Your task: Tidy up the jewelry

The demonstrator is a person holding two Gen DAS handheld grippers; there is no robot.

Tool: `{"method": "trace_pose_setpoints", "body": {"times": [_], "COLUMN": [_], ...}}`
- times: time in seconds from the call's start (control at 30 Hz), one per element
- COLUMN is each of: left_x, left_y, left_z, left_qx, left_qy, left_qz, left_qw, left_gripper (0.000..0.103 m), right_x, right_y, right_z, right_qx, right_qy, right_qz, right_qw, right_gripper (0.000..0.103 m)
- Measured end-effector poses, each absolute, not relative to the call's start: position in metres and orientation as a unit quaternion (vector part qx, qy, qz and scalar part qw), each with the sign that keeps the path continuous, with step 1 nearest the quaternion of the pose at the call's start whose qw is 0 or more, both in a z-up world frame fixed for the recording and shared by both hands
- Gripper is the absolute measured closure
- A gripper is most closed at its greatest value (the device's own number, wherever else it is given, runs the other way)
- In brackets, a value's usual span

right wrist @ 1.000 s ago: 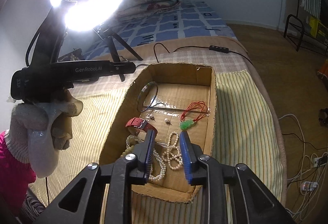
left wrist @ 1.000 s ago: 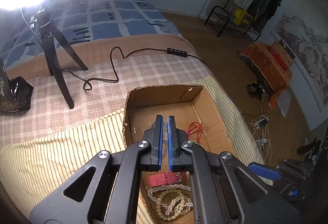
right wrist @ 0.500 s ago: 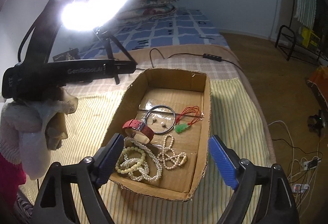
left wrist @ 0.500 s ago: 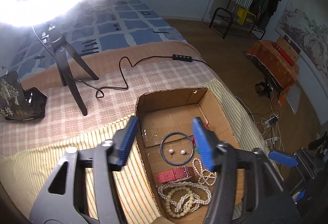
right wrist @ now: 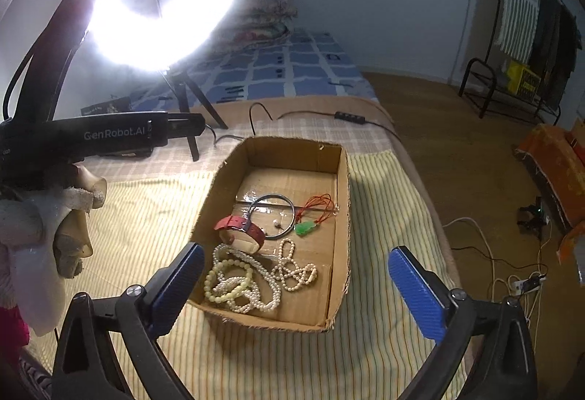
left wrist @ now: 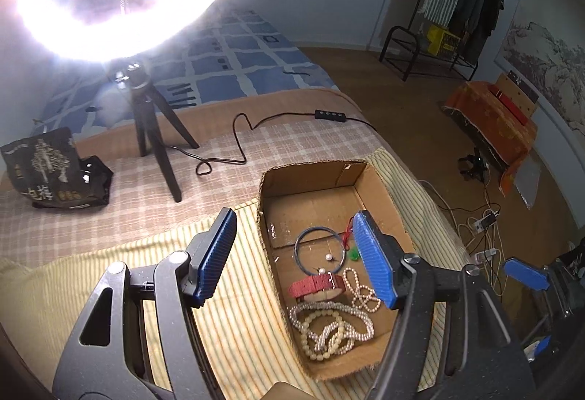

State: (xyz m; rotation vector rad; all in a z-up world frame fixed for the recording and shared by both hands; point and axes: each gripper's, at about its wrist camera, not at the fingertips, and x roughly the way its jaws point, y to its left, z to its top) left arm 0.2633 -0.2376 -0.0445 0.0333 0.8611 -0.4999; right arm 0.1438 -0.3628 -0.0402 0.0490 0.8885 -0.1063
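Note:
A cardboard box [left wrist: 384,188] [right wrist: 342,202] lies on the striped bedspread. In it lie a dark bangle [left wrist: 319,249] [right wrist: 272,215], a red watch strap [left wrist: 316,285] [right wrist: 239,230], pearl strands [left wrist: 329,327] [right wrist: 241,283], a green pendant on red cord [right wrist: 306,228] [left wrist: 353,255] and small pearl earrings [left wrist: 328,256]. My left gripper [left wrist: 296,257] is open and empty, held above the box's left wall. My right gripper [right wrist: 298,285] is wide open and empty, above the box's near end.
A lit ring light on a black tripod [left wrist: 153,129] [right wrist: 186,107] stands behind the box, its cable and switch [left wrist: 331,115] trailing over the checked blanket. A black bag [left wrist: 55,169] lies at the left. The bed edge drops to the floor on the right.
Both grippers have opened wide from nearly shut and pulled up and back from the box. The bangle, hidden a second ago in the left view, now lies in full sight.

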Motion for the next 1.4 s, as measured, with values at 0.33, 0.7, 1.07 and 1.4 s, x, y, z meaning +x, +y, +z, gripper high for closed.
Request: {"method": "trace_pose_setpoints", "body": {"times": [0.33, 0.7, 1.07, 1.4], "left_x": [0.213, 0.156, 0.115, 0.093], "left_y": [-0.204, -0.174, -0.155, -0.15], "left_z": [-0.015, 0.0, -0.008, -0.009], "left_qx": [0.023, 0.029, 0.039, 0.059], "left_qy": [0.387, 0.364, 0.352, 0.349], "left_qz": [-0.23, -0.22, -0.224, -0.211], "left_qw": [0.893, 0.905, 0.908, 0.911], "left_gripper": [0.028, 0.019, 0.018, 0.007], "right_x": [0.102, 0.067, 0.055, 0.053], "right_y": [-0.336, -0.334, -0.351, -0.333], "right_z": [-0.013, -0.009, -0.018, -0.017], "right_qx": [-0.004, -0.003, 0.028, 0.001], "right_qy": [0.396, 0.366, 0.336, 0.319], "right_qz": [-0.075, -0.107, -0.146, -0.131], "right_qw": [0.915, 0.924, 0.93, 0.939], "right_gripper": [0.0, 0.0, 0.0, 0.0]}}
